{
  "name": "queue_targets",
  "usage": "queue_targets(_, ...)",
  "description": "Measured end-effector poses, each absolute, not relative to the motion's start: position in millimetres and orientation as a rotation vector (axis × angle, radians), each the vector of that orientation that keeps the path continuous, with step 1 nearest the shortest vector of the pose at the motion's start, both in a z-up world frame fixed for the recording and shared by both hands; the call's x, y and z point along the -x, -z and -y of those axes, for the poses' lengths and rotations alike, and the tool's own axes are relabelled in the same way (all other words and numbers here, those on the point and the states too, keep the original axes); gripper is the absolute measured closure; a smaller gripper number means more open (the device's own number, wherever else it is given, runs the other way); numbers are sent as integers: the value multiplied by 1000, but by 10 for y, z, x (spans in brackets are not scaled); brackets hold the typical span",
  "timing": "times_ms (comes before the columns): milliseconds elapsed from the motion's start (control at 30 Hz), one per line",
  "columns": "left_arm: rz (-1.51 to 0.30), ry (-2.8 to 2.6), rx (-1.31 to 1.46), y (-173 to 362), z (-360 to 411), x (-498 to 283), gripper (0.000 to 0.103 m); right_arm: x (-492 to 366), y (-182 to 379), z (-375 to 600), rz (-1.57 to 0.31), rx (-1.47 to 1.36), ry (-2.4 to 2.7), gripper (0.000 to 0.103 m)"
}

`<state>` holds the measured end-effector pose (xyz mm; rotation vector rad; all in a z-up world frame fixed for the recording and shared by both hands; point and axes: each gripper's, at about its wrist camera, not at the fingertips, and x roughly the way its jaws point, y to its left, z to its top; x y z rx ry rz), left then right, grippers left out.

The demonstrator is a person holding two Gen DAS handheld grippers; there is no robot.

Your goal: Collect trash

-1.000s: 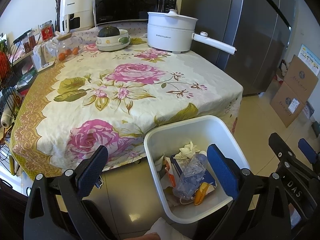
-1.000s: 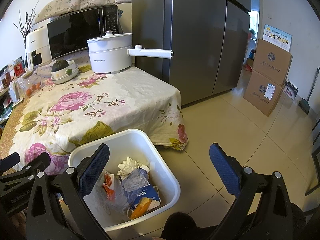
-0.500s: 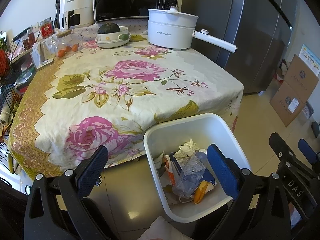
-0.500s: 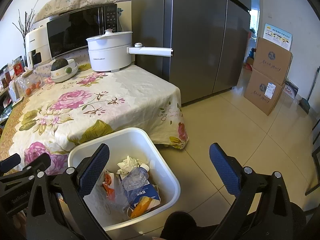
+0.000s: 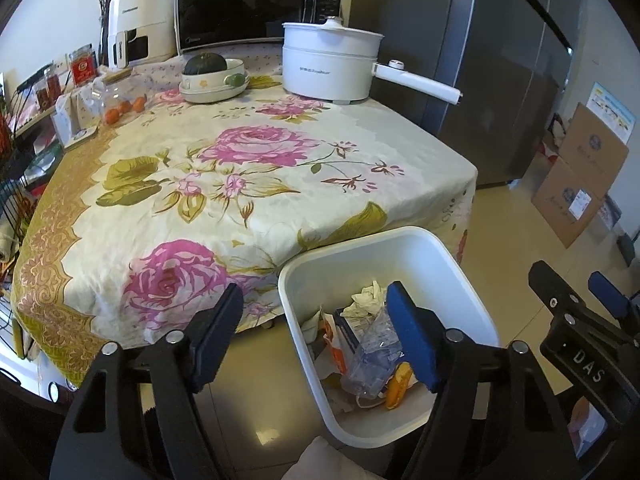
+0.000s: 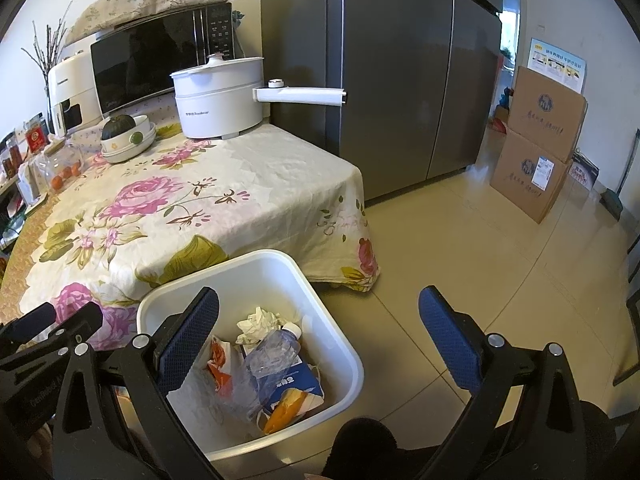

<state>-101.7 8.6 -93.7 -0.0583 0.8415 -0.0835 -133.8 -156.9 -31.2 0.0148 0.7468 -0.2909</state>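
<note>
A white trash bin (image 5: pixel 460 268) (image 6: pixel 344 344) stands on the floor by the table's near corner. It holds a crumpled tissue (image 6: pixel 258 322), a clear plastic bottle (image 6: pixel 272 354), a blue carton (image 6: pixel 298 380) and orange wrappers (image 6: pixel 282 410). My left gripper (image 5: pixel 316 340) is open and empty above the bin's left rim. My right gripper (image 6: pixel 318 336) is open and empty above the bin's right side. The floral tablecloth (image 5: pixel 240 184) shows no loose trash.
At the table's back stand a white electric pot (image 5: pixel 330 66) with a long handle, a bowl with a squash (image 5: pixel 212 76), a microwave (image 5: pixel 260 0) and jars (image 5: pixel 120 96). A grey fridge (image 6: pixel 400 80) and stacked cardboard boxes (image 6: pixel 538 148) stand to the right on the tiled floor.
Both views have shifted only slightly; the bin sits a little lower and closer in the left wrist view. Both grippers stay open and empty.
</note>
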Motion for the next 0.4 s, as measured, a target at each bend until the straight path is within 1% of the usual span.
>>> queue_targets(100,-842,85,63,935,-87,1006,31,1341,310,1564,-744,-8,292,7)
queue_targets(167,-845,86,63,935,-73,1009,29,1338,314,1552,-747,0,292,7)
queue_targets(200,-847,82,67,932,-76,1010,20,1336,316,1546,-748,2,291,7)
queue_targets(233,-848,76,69,929,-72,1003,14,1333,315,1542,-750,4,291,7)
queue_targets(267,-847,65,68,921,-72,1004,13,1334,316,1539,-750,7,292,7)
queue_targets(300,-846,58,66,914,-69,1001,10,1337,319,1533,-750,11,293,7)
queue_targets(400,-832,38,65,890,-82,1005,8,1333,313,1523,-749,17,299,7)
